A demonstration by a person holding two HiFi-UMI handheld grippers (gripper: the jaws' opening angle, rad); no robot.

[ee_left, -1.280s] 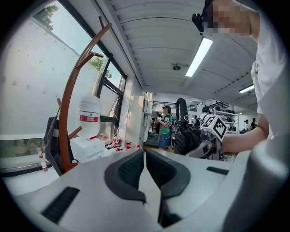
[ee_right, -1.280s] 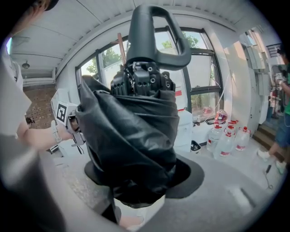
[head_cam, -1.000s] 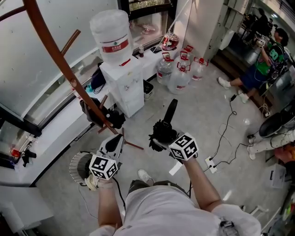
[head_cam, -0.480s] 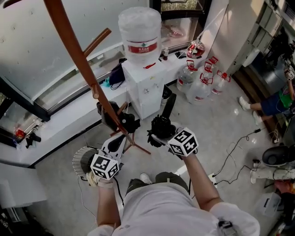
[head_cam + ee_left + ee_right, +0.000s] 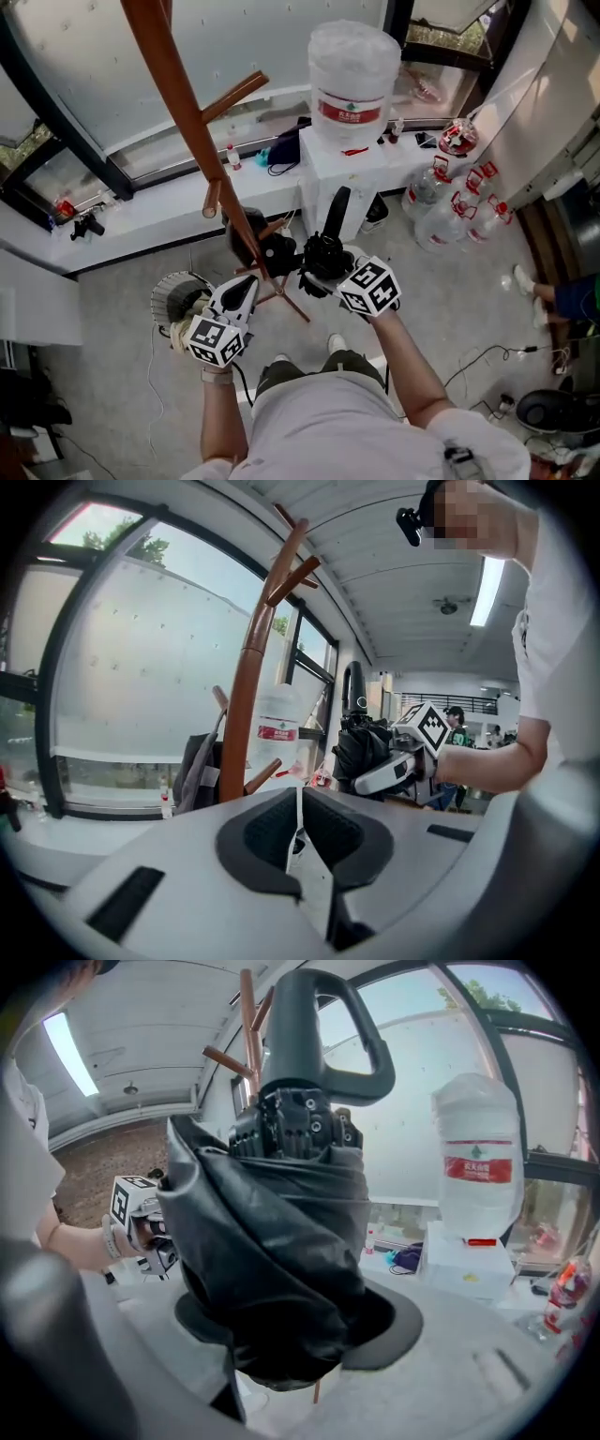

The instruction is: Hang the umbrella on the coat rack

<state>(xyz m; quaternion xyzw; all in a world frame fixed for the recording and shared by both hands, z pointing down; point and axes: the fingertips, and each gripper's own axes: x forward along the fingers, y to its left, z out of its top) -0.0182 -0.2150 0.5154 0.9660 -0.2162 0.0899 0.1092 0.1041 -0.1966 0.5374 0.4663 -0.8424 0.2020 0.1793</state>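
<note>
The brown wooden coat rack (image 5: 184,112) slants across the head view, with pegs (image 5: 234,94) sticking out of its pole. My right gripper (image 5: 322,270) is shut on a folded black umbrella (image 5: 323,255), handle (image 5: 337,210) pointing away from me, just right of the pole's lower part. In the right gripper view the umbrella's fabric (image 5: 272,1241) fills the jaws, the loop handle (image 5: 323,1026) is on top, and the rack (image 5: 248,1016) stands behind. My left gripper (image 5: 244,286) is shut and holds nothing; its view (image 5: 300,810) shows the rack (image 5: 246,686) ahead and the umbrella (image 5: 361,747) to the right.
A white water dispenser (image 5: 342,183) with a bottle (image 5: 354,70) on top stands right behind the umbrella. Water jugs (image 5: 450,211) sit on the floor to the right. A dark bag (image 5: 246,234) hangs low on the rack, and a floor fan (image 5: 180,298) stands left.
Both grippers have come closer to the rack's pole, the right one carrying the umbrella. The head view has swung, bringing the window wall and the dispenser nearer.
</note>
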